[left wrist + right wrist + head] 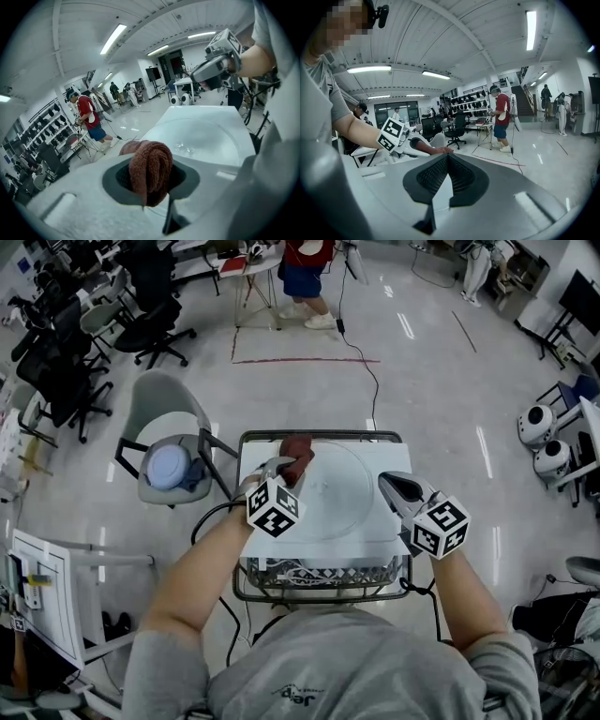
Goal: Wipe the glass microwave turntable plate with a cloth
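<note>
The round glass turntable plate (330, 489) lies flat on a white cart top (379, 460); in the left gripper view the plate (202, 138) is just beyond the jaws. My left gripper (282, 466) is shut on a dark red terry cloth (297, 453), held over the plate's left rim. The bunched cloth (151, 171) fills the jaws and hangs below them. My right gripper (397, 487) hovers over the cart's right side beside the plate, shut with nothing in it (447, 174). From the right gripper view, the left gripper (401, 137) and the cloth (434, 151) show to the left.
The cart has a black wire frame (321, 435). A grey chair with a blue cushion (170, 466) stands to its left. Office chairs (150, 306) are further back left, a person in a red shirt (307, 266) ahead, white robots (538, 426) at right, and a cable (361, 357) on the floor.
</note>
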Action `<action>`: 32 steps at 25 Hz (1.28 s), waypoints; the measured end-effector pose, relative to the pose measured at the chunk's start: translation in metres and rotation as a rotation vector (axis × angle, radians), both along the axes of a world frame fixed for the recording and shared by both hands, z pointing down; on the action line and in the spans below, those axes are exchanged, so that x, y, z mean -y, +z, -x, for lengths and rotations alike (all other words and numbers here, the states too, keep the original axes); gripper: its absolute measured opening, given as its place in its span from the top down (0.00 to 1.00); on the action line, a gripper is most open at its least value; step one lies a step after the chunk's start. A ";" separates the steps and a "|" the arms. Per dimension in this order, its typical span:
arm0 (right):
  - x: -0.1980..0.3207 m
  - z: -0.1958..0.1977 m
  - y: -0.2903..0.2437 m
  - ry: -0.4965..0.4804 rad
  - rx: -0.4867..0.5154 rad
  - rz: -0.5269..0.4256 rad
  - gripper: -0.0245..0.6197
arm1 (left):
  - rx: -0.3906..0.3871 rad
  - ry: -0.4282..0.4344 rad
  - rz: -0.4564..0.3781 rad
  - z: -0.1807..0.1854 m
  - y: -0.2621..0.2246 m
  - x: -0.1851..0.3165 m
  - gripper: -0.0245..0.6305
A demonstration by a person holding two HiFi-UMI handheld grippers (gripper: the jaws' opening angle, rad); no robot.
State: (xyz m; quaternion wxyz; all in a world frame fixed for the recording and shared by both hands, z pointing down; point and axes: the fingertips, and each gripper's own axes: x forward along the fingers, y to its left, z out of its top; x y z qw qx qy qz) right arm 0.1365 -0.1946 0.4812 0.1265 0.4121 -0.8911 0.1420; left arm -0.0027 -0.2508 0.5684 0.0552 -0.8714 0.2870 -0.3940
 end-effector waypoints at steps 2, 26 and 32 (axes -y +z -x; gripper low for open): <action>-0.004 0.000 0.002 -0.001 0.000 0.004 0.95 | 0.000 0.012 0.011 0.002 -0.001 -0.017 0.84; -0.014 0.018 -0.003 -0.029 0.018 0.004 0.95 | -0.138 0.070 0.143 0.004 -0.047 -0.123 0.84; -0.011 0.007 0.003 -0.004 0.020 0.014 0.95 | -0.164 -0.043 -0.052 -0.022 -0.072 0.002 0.84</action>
